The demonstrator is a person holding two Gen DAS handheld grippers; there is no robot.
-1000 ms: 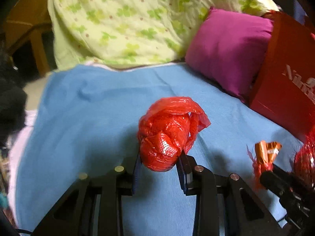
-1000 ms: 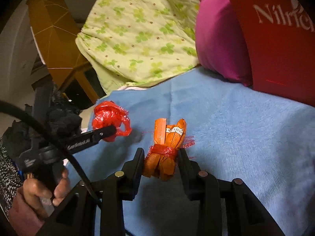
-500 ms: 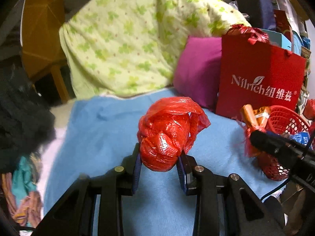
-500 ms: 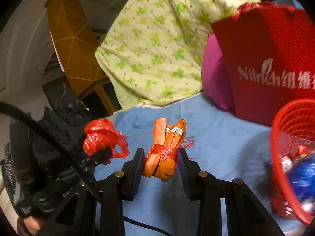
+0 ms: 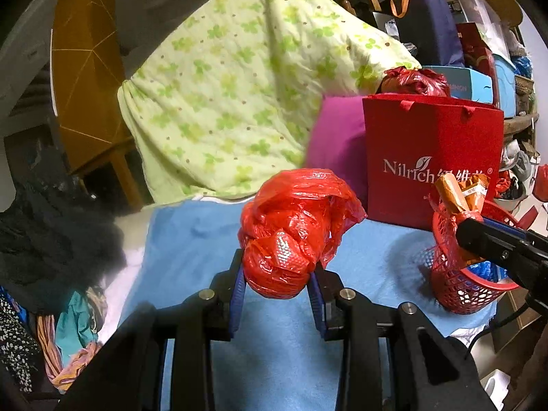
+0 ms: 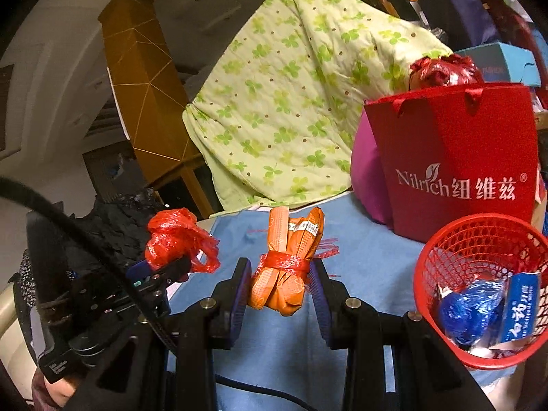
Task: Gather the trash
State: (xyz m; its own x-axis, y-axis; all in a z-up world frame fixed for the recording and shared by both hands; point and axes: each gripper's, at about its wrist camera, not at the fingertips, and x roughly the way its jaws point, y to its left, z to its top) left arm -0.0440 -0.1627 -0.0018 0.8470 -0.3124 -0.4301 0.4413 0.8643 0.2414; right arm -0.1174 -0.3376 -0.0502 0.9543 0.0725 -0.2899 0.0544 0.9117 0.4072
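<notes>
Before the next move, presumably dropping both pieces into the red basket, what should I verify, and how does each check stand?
1. Left gripper shut on red plastic bag: ok.
2. Right gripper shut on orange wrapper bundle: ok.
3. Red basket upright, mouth open: ok.
4. Room left above the blue trash in the basket: ok.
5. Either piece directly above the basket: not ok.
6. Bag's loose flaps clear of the jaws: cannot tell.
</notes>
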